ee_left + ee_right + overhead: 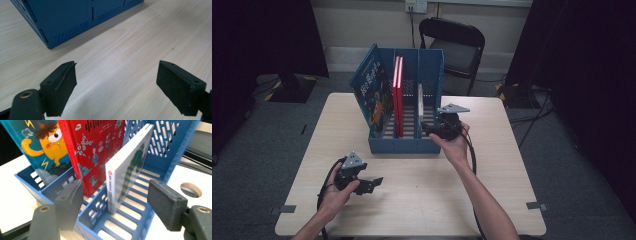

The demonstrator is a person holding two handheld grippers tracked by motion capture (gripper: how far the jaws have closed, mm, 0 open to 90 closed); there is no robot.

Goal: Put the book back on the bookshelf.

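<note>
The right gripper [115, 202], fingers apart, straddles the near edge of the white book [125, 172] standing upright in the blue rack's [394, 145] right slot, while the left gripper [369, 184] rests open on the counter [437, 195].

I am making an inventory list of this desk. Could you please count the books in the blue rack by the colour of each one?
Teal book with a cartoon cover: 1
Red book: 1
White book: 1
Total: 3 books, all standing in the blue file rack.
</note>
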